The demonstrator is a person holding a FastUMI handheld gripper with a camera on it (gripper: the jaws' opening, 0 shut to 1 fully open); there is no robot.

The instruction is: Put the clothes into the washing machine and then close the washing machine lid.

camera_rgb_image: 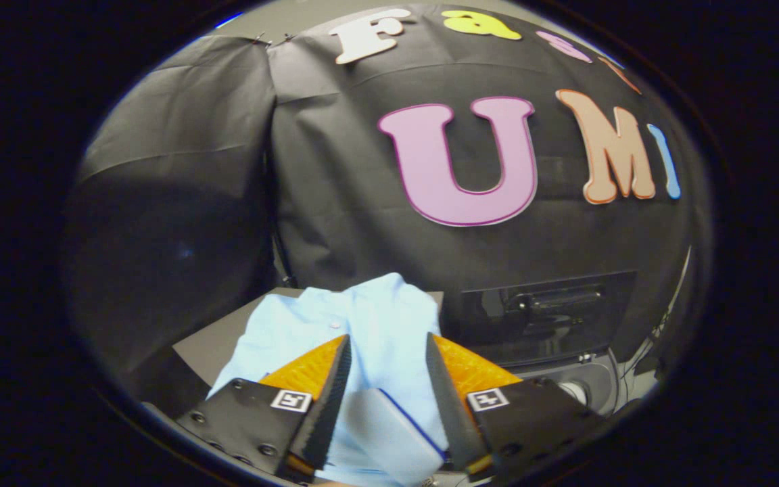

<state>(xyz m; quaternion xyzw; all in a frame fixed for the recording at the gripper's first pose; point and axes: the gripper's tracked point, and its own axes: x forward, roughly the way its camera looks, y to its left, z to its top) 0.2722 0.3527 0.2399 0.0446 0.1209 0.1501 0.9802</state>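
- Two fingers of the gripper [387, 348] stand parted, with a clear gap between them; they press on nothing, so the gripper is released.
- Between and just ahead of the fingers lies the pale blue cloth garment [369, 325] (a small button shows on it near the left finger's tip), spread over the grey flat worktop [210, 345].
- Seen from the gripper, the garment runs toward 12 o'clock, and its far edge is near the booth's black cloth wall [180, 203].
- Close under the gap between the fingers, a folded part of the garment with a thin dark blue edge line [416, 427] lies toward the right finger.
- Bare worktop shows at about 10 o'clock from the fingers, beside the garment's left edge.
- At about 2 o'clock from the fingers stands the washing machine, its dark glossy lid [541, 318] raised upright just in front of the wall, with a long handle across it.
- Below that lid, just beyond the right finger, part of the machine's light grey top [582, 379] shows; whether the garment touches the machine I cannot tell.
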